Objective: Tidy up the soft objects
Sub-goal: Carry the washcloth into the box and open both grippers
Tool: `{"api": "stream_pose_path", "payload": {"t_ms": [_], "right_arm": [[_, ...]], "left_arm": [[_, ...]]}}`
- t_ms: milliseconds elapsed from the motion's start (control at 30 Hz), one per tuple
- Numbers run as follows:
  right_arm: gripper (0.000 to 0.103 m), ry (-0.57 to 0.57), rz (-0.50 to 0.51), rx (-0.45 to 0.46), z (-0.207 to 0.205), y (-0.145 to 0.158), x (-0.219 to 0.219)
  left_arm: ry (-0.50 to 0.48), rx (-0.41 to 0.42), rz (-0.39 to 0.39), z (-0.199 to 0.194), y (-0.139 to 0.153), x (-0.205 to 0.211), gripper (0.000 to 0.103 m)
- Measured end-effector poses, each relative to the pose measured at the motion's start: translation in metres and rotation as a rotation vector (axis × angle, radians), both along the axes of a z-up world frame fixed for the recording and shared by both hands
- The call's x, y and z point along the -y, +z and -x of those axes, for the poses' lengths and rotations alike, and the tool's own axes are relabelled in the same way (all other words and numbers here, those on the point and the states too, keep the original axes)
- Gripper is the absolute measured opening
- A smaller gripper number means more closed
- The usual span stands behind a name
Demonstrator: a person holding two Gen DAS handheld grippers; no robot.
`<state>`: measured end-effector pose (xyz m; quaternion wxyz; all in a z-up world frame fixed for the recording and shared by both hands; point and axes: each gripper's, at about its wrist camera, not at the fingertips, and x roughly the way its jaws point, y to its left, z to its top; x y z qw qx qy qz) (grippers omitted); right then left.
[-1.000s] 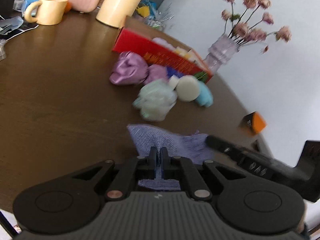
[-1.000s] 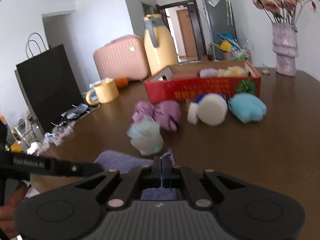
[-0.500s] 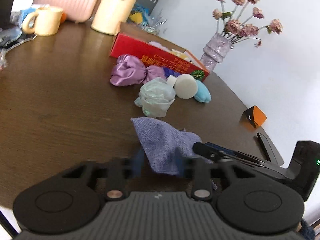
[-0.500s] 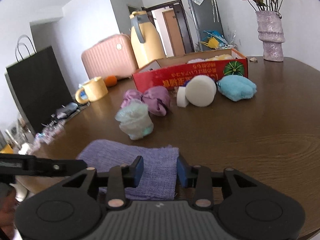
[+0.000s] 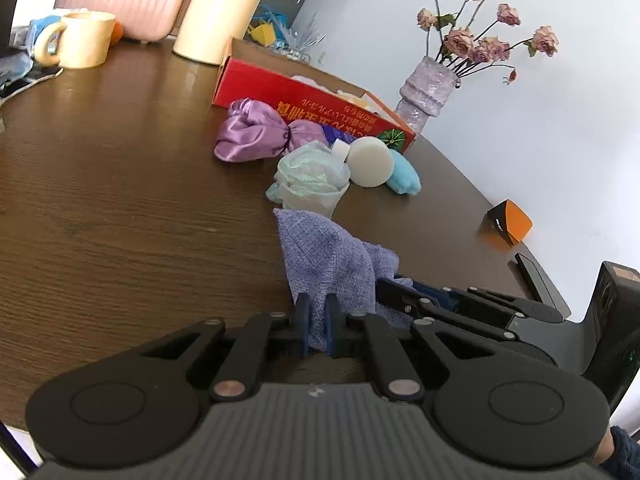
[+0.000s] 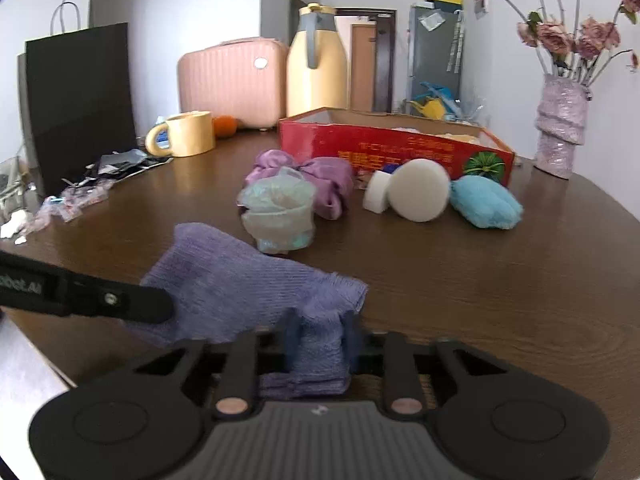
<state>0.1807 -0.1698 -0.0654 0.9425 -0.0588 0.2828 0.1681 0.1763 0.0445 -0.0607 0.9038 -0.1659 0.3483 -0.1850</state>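
A purple knitted cloth [image 5: 328, 256] lies bunched at the near edge of the brown table [image 5: 120, 208]. My left gripper [image 5: 316, 320] is closing its jaws on a fold at the cloth's near edge, pads pressing it. My right gripper [image 6: 320, 340] is also closing, with a thick bundle of the same cloth [image 6: 240, 276] squeezed between its jaws. Each gripper's black fingers show in the other's view, beside the cloth. Beyond lie a mint wrapped bundle [image 6: 280, 212], a purple satin piece [image 5: 252, 136], a round white sponge [image 6: 420, 190] and a blue fluffy item [image 6: 486, 202] before a red box [image 6: 400, 148].
At the back stand a yellow mug [image 6: 188, 134], a cream thermos jug [image 6: 316, 60], a pink case [image 6: 232, 80] and a vase of dried roses [image 6: 560, 128]. A black paper bag [image 6: 80, 100] and plastic scraps sit left. An orange-black box [image 5: 510, 228] sits near the right edge.
Both grippers, shut on the cloth a second ago, opened with the cloth lying flatter, then closed on it again. The right gripper sank lower and the cloth is bunched now.
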Motion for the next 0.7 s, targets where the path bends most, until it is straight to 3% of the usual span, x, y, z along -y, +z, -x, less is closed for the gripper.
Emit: {"api": "stream_pose_path", "payload": {"t_ms": [133,200,300,400,533,600,700], "right_arm": [[0.007,0.016,0.001,0.003,0.004,0.003,-0.003],[0.007,0.016,-0.054,0.006,0.006,0.013,0.004],[0.008,0.000,-0.096,0.075,0.005,0.044,0.013],[0.008,0.024,-0.118,0.128,-0.022,0.082,0.020],[0.008,0.037,-0.093,0.183,-0.104,0.132,0.014],[0.008,0.050,-0.092,0.135,-0.163,0.147,0.005],[0.008,0.039,-0.057,0.040,-0.250,0.147,-0.012]], "left_arm": [[-0.043,0.083,0.001,0.005,0.016,0.002,0.008],[-0.062,0.116,0.033,-0.001,0.030,0.001,0.007],[-0.075,0.165,0.064,-0.030,0.064,-0.002,0.007],[-0.082,0.222,0.047,-0.082,0.105,0.003,0.008],[-0.025,0.156,-0.019,-0.195,0.130,0.011,0.008],[0.012,0.091,-0.075,-0.258,0.128,0.019,0.008],[0.047,0.008,-0.167,-0.328,0.109,0.029,0.008]]}}
